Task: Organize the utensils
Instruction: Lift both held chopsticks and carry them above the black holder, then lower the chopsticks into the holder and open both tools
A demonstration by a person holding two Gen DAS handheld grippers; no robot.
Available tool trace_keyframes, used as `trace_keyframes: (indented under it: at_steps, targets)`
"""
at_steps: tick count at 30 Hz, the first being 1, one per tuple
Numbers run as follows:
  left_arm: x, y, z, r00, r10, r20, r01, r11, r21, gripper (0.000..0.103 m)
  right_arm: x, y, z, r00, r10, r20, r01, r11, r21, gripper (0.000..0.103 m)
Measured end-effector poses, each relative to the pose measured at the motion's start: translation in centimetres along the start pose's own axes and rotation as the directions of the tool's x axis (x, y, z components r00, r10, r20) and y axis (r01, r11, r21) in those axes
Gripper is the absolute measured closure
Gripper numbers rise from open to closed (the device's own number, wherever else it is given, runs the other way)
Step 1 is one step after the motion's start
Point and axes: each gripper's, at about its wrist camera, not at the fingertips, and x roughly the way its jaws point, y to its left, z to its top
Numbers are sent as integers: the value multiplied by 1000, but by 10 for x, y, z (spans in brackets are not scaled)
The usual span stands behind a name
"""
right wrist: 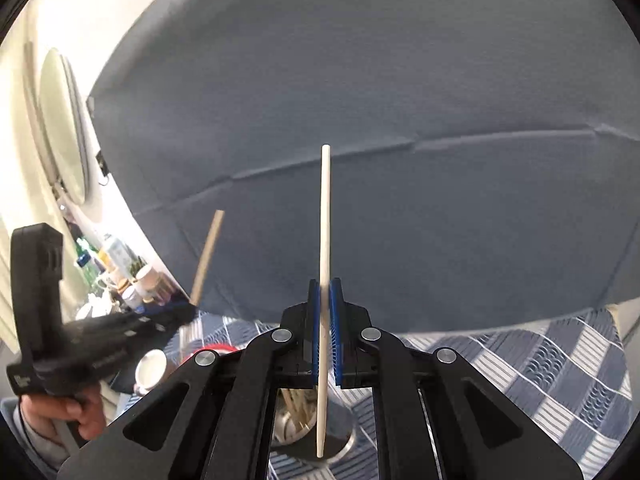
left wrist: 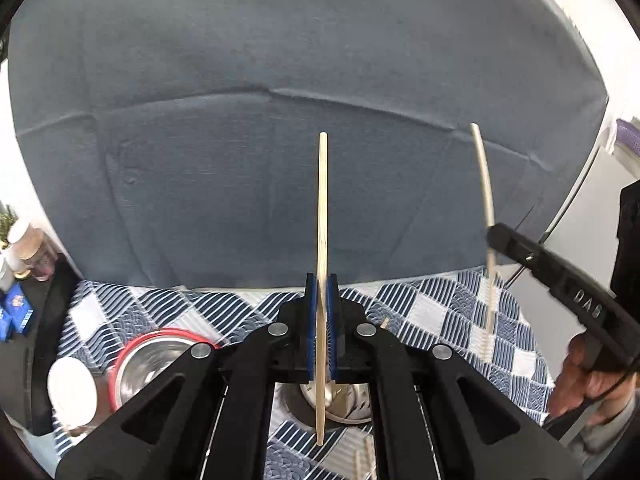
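Observation:
My left gripper [left wrist: 321,284] is shut on a tan wooden chopstick [left wrist: 322,208] that stands upright between its blue pads, its lower tip over a steel utensil holder [left wrist: 348,404]. My right gripper [right wrist: 325,288] is shut on a white chopstick [right wrist: 325,216], also upright, its lower end above a steel holder [right wrist: 336,436] with wooden sticks inside. In the left wrist view the right gripper [left wrist: 494,238] shows at the right with the white chopstick [left wrist: 482,168]. In the right wrist view the left gripper [right wrist: 188,312] shows at the left with the tan chopstick [right wrist: 208,256].
A blue and white patterned cloth [left wrist: 432,312] covers the table. A steel bowl with a red rim [left wrist: 148,364] and a white cup [left wrist: 72,392] stand at the left. Loose chopsticks [left wrist: 366,462] lie near the front edge. A grey-blue backdrop [left wrist: 280,140] rises behind; bottles [right wrist: 120,268] crowd the left.

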Motion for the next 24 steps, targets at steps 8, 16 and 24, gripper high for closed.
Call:
trace_keyframes:
  at_steps: [8,16,24]
  targets:
    - [24,3,-14,990,-98,99,102,994,-40,98,21,10,-20,988,102,114,-100,995,-23,98]
    - [48,9,-46,984,-85,156,88,996,-11,98,48,6,-57,979,147,138,-147,989,-10,98]
    - [51,7,-69,979,-116,166,114,993,20,98,52,0,-88,985,136,108,-136,991,-12,98]
